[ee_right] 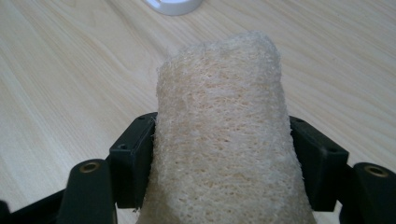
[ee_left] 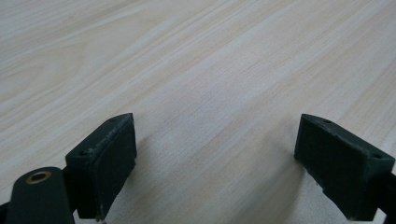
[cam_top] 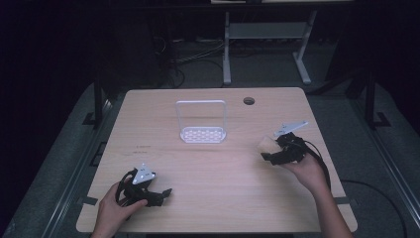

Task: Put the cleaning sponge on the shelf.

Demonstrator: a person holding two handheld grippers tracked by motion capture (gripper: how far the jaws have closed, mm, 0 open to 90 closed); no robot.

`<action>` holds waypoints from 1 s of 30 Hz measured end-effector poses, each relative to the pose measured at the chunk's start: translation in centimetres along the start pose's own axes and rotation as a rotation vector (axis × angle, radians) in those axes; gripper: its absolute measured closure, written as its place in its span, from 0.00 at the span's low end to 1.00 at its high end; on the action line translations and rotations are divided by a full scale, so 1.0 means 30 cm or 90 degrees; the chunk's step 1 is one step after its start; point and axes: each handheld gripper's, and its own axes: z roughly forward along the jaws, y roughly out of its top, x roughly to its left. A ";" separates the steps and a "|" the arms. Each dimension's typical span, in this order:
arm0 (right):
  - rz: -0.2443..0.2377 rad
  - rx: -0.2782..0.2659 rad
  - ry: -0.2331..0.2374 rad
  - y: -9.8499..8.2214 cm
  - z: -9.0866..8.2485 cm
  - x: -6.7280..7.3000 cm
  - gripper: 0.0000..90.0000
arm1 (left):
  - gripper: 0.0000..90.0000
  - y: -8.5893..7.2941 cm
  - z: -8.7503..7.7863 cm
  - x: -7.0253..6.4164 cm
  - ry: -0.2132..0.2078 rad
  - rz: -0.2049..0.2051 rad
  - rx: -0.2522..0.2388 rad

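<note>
The right gripper (cam_top: 275, 148) clamps a pale loofah sponge (ee_right: 222, 135) between its two black pads (ee_right: 133, 161), squeezing it at the waist so that the fibrous body bulges past the jaws toward the table. In the high view the sponge (cam_top: 268, 145) sits at the gripper's front, over the right half of the wooden table (cam_top: 208, 203), and points toward the white rack (cam_top: 202, 122) that stands near the middle of the far side. The likely step is carrying the sponge to that rack, so the grip matters first: the material is soft and springy, so steady pressure holds it better than more force, which would only crush it out of shape. A good approach brings the sponge in above the perforated base (cam_top: 203, 134), under the tall wire loop, with the free end leading, and lowers it until it rests before the jaws let go. A snag on the loop could tip the light rack, so a slow, centred entry is safer. The left gripper (cam_top: 159, 195) lies low at the near left of the table with its jaws spread wide and nothing between them; bare wood shows between its pads (ee_left: 109, 161), and it could steady the rack if needed
</note>
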 end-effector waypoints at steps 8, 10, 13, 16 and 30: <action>-0.008 -0.003 0.007 0.030 0.008 0.014 0.35 | 0.13 0.001 0.001 -0.002 0.003 -0.002 0.000; -0.013 -0.005 0.010 0.038 0.011 0.018 0.35 | 0.13 0.001 0.001 -0.002 0.003 -0.002 0.001; -0.020 -0.005 0.013 0.055 0.020 0.030 0.35 | 0.13 0.001 0.001 -0.002 0.003 -0.002 0.001; -0.024 -0.005 0.014 0.062 0.023 0.033 0.35 | 0.13 0.001 0.001 -0.002 0.003 -0.003 0.000; -0.044 -0.010 0.030 0.116 0.059 0.065 0.35 | 0.13 0.001 0.001 -0.002 0.004 -0.003 -0.001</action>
